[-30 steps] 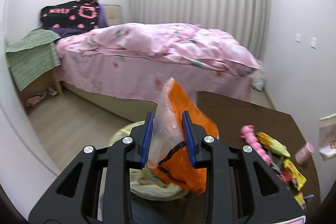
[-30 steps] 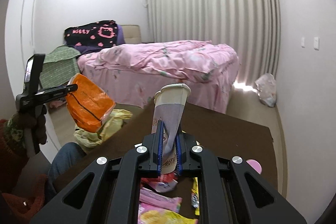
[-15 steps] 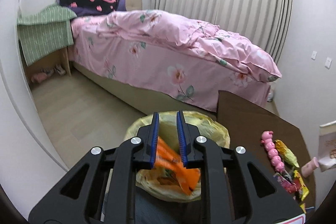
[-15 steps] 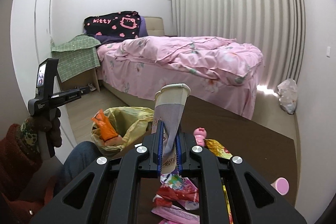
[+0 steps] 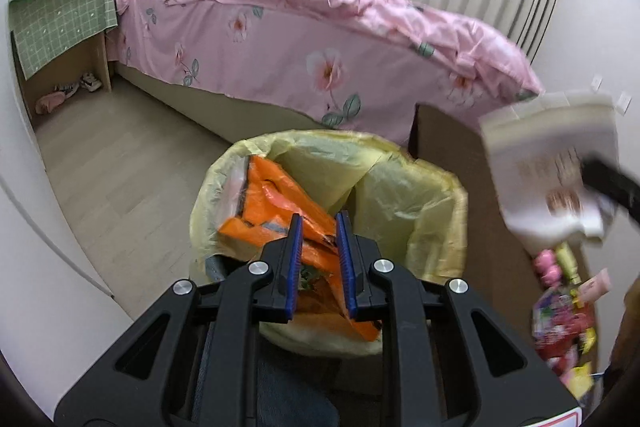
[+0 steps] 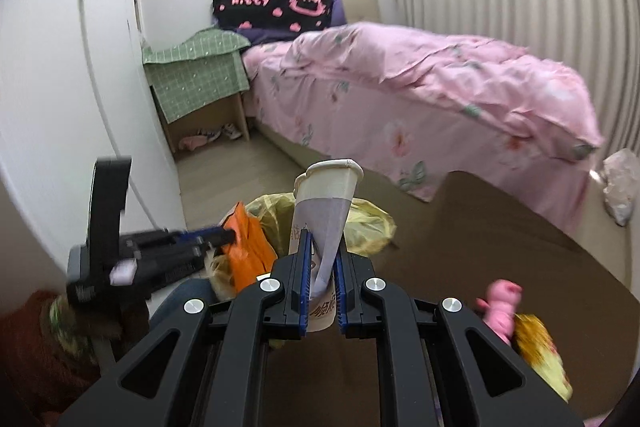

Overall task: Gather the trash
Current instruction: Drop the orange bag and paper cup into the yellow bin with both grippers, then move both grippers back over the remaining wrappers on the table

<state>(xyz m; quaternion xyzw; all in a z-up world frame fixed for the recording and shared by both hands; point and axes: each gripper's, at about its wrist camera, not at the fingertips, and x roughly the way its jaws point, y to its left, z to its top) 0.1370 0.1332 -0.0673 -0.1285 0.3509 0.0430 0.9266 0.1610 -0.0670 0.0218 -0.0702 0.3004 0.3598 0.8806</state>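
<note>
An orange snack bag (image 5: 272,215) lies in the bin lined with a yellow bag (image 5: 416,211), its top sticking out. My left gripper (image 5: 319,227) sits over the bin mouth, its jaws a narrow gap apart astride the orange bag; whether they pinch it is unclear. My right gripper (image 6: 322,243) is shut on a squashed paper cup (image 6: 326,203) and holds it upright above the table edge beside the bin (image 6: 368,223). The cup also shows blurred at the right of the left wrist view (image 5: 548,171).
A dark brown table (image 6: 500,247) carries a pink toy (image 6: 500,303), yellow wrappers (image 6: 536,351) and more colourful wrappers (image 5: 560,319). A pink bed (image 5: 320,39) stands behind the bin. A nightstand with a green cloth (image 5: 60,15) is at the left.
The left gripper lowered the orange bag into the bin, and its jaws now stand slightly wider. The right gripper carried the cup left, close to the bin.
</note>
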